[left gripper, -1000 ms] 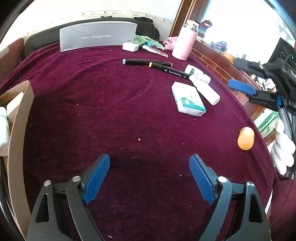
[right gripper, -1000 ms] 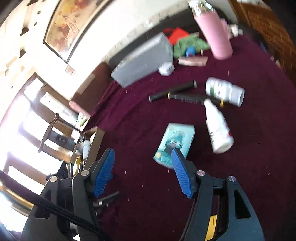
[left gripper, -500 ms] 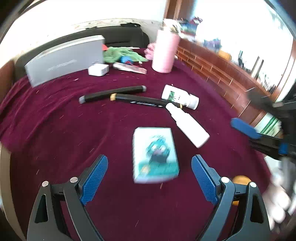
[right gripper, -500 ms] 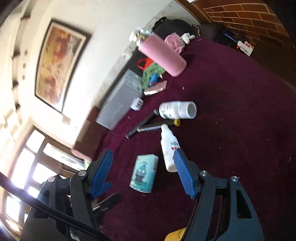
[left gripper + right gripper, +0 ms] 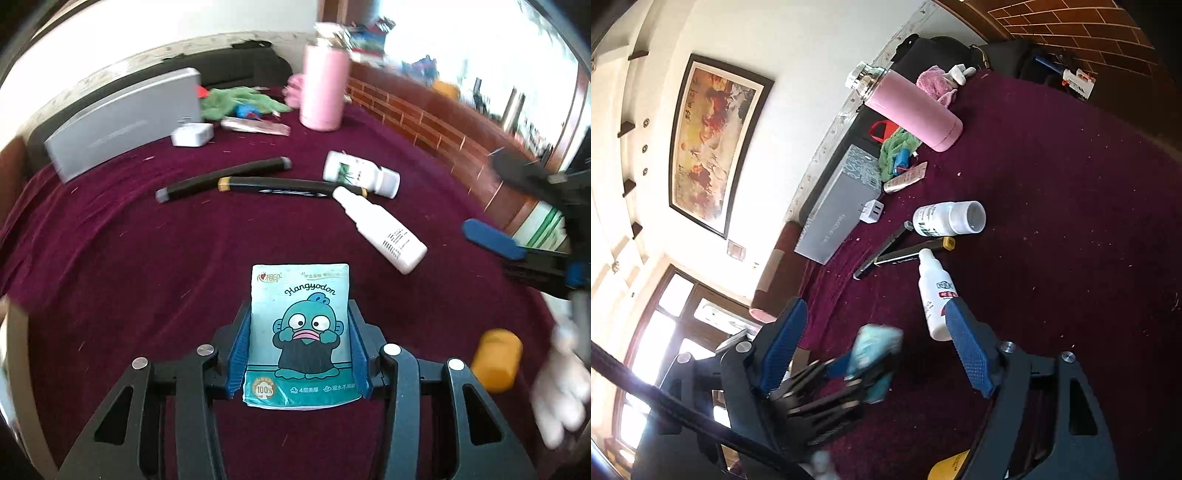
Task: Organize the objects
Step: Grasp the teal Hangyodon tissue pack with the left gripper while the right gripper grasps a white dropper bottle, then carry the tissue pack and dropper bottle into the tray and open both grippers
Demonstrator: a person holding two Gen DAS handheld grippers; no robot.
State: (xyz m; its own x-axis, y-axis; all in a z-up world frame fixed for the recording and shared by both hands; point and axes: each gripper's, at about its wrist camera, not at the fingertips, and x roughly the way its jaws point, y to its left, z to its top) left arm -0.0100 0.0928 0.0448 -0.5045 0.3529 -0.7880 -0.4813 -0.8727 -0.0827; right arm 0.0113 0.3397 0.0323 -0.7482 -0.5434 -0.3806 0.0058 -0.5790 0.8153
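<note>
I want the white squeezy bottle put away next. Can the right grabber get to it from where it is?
Probably yes. The right gripper has its jaws opening with nothing between them, and the white squeeze bottle lies flat just ahead of its fingertips on the maroon cloth. The tissue pack sits off to one side in the left gripper.

Both grippers are black, with triangular cut-outs and silver round-head screws. The left gripper [image 5: 300,345] and right gripper [image 5: 875,350] carry ribbed blue pads [image 5: 968,350]. A white glove [image 5: 565,380] covers the right hand.

Both wrist cameras look steeply down, close, sharing the tissue pack [image 5: 300,332] and table [image 5: 147,258].
</note>
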